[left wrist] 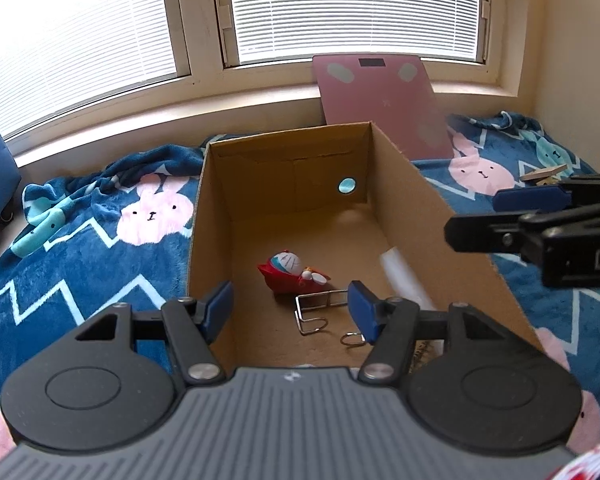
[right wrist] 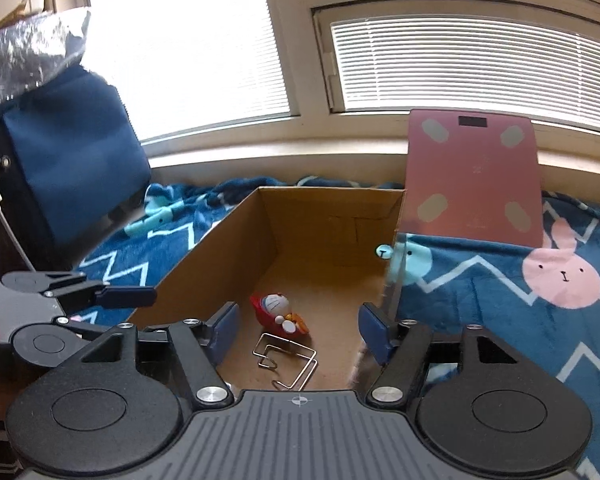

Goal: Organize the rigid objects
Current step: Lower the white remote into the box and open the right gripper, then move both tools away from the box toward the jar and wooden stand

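Wire rack [right wrist: 286, 364] lies flat in cardboard box [right wrist: 204, 248], hooks nearward.

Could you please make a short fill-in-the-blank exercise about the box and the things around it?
1. The toy figure lies inside the ____ box.
2. The bent wire holder lies on the box floor, made of ____.
3. The pink scale leans against the wall under the ____.
4. The blanket shows pink ____.

Missing words: cardboard; metal; window; rabbits
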